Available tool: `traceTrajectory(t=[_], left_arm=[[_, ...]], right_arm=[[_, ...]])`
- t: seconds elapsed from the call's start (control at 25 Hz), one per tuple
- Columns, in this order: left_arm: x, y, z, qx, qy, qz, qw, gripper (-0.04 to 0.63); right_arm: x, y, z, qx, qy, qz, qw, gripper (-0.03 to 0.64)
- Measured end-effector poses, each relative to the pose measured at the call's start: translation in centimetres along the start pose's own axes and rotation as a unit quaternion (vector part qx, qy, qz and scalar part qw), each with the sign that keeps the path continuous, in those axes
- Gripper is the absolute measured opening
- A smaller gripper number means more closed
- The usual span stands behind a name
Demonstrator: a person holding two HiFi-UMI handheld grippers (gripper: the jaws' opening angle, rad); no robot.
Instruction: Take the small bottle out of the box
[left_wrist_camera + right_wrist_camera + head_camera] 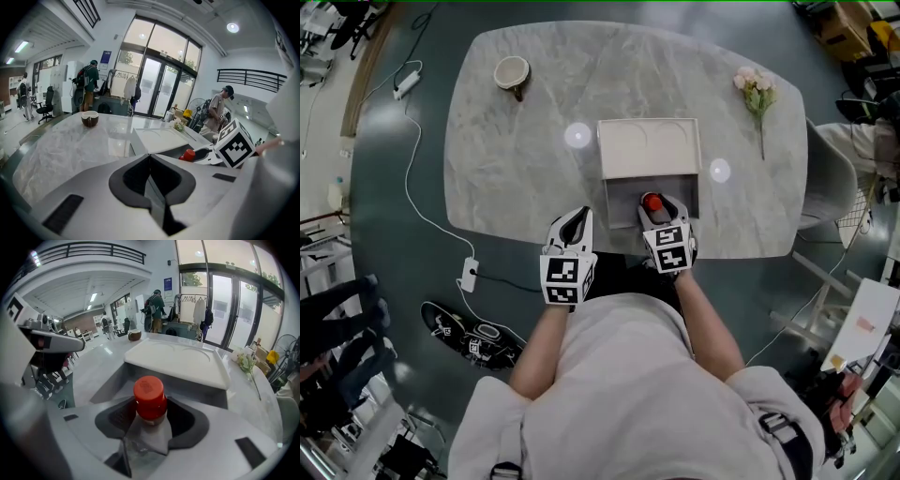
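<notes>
Your right tool (654,212) is reaching into the open front part of the box (610,201), and its jaws look clamped on the bottle (150,398) at its red cap. The bottle stands upright and seems to be inside the box, so I judge the grasp made but the removal not yet done. Your left tool (575,226) sits just left of the box at the surface (525,159) edge, jaws together and empty. What's left is to lift the bottle clear.

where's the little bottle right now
Right gripper view, centre: the bottle sits between the right gripper's jaws, inside the open box at the table's near edge.
</notes>
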State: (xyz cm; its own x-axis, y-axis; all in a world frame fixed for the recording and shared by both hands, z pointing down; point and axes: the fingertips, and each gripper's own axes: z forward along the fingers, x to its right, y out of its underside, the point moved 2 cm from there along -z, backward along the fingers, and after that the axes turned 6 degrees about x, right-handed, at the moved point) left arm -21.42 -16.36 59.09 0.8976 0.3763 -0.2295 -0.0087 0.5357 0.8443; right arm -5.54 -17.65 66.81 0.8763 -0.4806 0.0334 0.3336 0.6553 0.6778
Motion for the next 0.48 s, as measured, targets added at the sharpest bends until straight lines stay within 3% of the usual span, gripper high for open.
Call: traceTrajectory(t=[0.48], left_arm=[[3.6, -0.7, 0.6, 0.003, 0.021, 0.021, 0.9996, 0.025]], right_arm=[[1.1, -2.5, -3.4, 0.093, 0.003, 0.014, 0.996, 0.216]])
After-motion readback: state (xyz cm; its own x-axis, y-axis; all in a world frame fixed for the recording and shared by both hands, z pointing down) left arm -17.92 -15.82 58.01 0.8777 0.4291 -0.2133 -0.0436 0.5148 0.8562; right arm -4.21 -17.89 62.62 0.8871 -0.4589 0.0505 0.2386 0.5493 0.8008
